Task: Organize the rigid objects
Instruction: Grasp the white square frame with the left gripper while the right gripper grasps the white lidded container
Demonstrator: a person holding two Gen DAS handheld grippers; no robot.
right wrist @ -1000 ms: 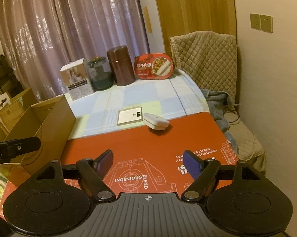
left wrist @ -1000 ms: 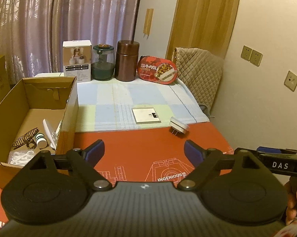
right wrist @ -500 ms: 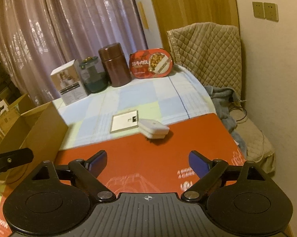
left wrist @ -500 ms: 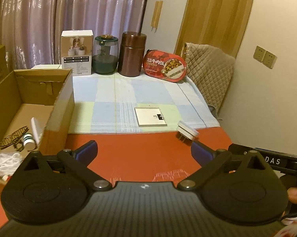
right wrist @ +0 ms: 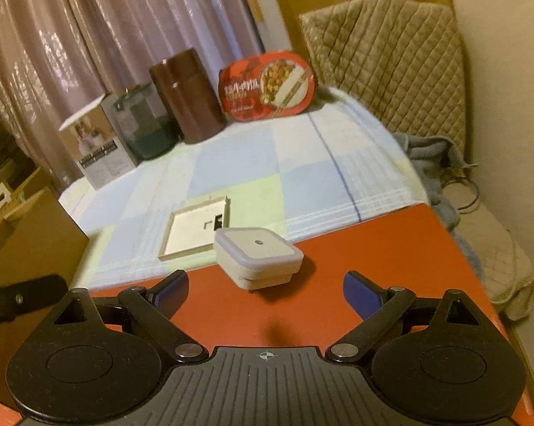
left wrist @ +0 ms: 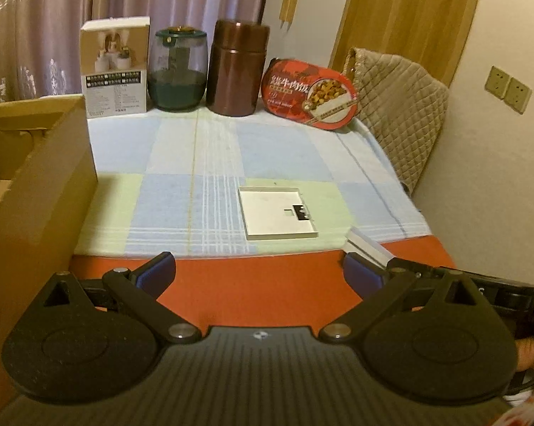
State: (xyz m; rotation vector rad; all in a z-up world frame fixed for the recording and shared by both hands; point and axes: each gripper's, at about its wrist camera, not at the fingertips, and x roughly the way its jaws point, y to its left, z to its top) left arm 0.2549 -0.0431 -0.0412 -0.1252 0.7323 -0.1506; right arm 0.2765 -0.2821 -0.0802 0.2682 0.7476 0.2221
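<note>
A small white square plug-in device (right wrist: 258, 257) lies on the red mat (right wrist: 391, 245), just ahead of my open, empty right gripper (right wrist: 265, 293). It also shows in the left wrist view (left wrist: 368, 246), partly hidden behind the right fingertip. A flat white square plate (left wrist: 277, 213) lies on the checked cloth (left wrist: 181, 163) beyond it, also in the right wrist view (right wrist: 196, 229). My left gripper (left wrist: 260, 277) is open and empty over the red mat (left wrist: 260, 284), left of the device. A cardboard box (left wrist: 36, 191) stands at the left.
At the back stand a white carton (left wrist: 114, 67), a dark green glass jar (left wrist: 178, 71), a brown canister (left wrist: 238, 67) and a red food tub (left wrist: 309, 94). A quilted chair (right wrist: 391, 64) and a wall are at the right.
Both grippers have moved forward toward the plug-in device and the plate, which now look larger and closer. The box's inside has left the left wrist view. Both stay open.
</note>
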